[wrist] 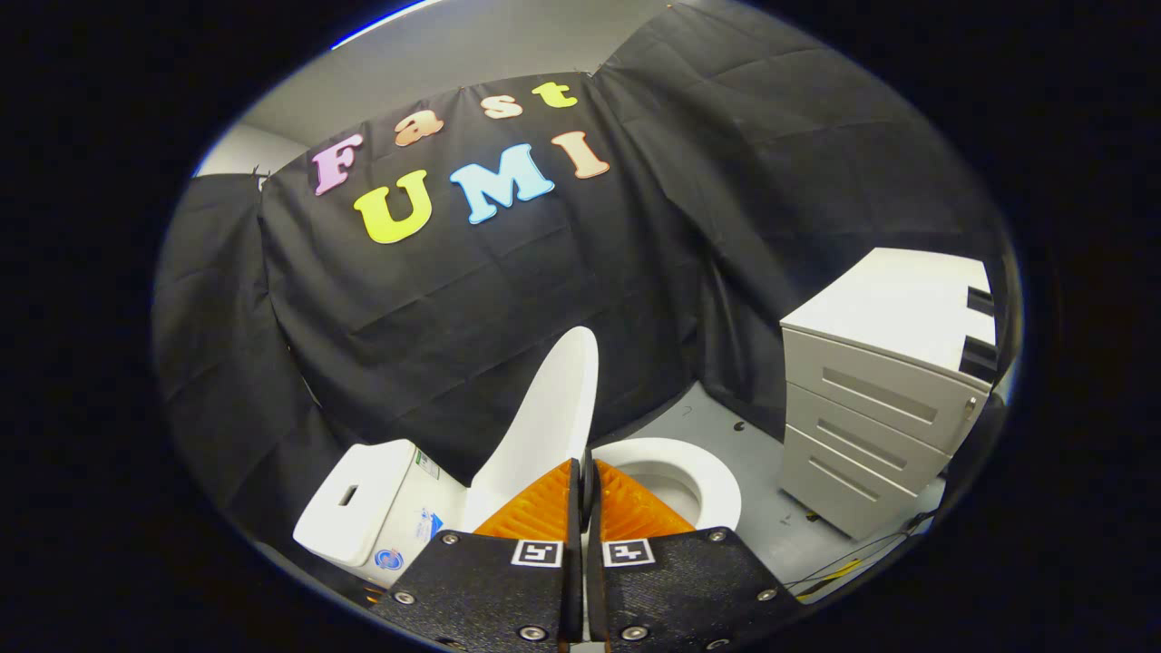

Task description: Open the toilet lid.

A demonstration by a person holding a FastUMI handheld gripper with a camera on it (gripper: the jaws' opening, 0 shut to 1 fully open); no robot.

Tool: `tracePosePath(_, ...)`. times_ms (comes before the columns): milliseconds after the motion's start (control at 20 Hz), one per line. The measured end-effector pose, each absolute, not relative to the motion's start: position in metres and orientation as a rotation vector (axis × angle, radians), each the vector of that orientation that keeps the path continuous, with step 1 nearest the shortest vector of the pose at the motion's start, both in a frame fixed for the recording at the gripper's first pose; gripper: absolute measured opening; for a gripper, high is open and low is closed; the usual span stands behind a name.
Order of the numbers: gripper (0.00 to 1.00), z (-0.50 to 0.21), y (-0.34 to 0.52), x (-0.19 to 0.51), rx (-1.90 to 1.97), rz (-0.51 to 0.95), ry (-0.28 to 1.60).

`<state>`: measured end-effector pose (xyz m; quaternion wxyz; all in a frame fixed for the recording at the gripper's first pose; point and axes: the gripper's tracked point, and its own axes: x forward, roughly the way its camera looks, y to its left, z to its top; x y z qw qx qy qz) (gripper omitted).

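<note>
Gripper view: raised toilet lid point(549, 413) just beyond closed tool point(584, 481).

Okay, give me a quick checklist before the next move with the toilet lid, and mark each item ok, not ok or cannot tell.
1. Toilet lid raised off the seat: ok, it stands up, tilted back toward the tank.
2. Lid resting fully against the tank: cannot tell, the contact is hidden.
3. Gripper free of the lid: cannot tell; the fingers are nearly together with only a narrow gap, and the lid's edge lies just beyond the tips.
4. Seat down on the bowl: ok.
5. Room to pull back: ok, the drawer cabinet stands well off to the side.
</note>
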<state>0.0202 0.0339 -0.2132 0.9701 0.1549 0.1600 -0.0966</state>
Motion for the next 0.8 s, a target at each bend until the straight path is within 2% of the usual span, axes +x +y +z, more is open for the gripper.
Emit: tracePosePath(800,0.02,-0.179,0.074,0.027,0.132,-0.172,0.318)
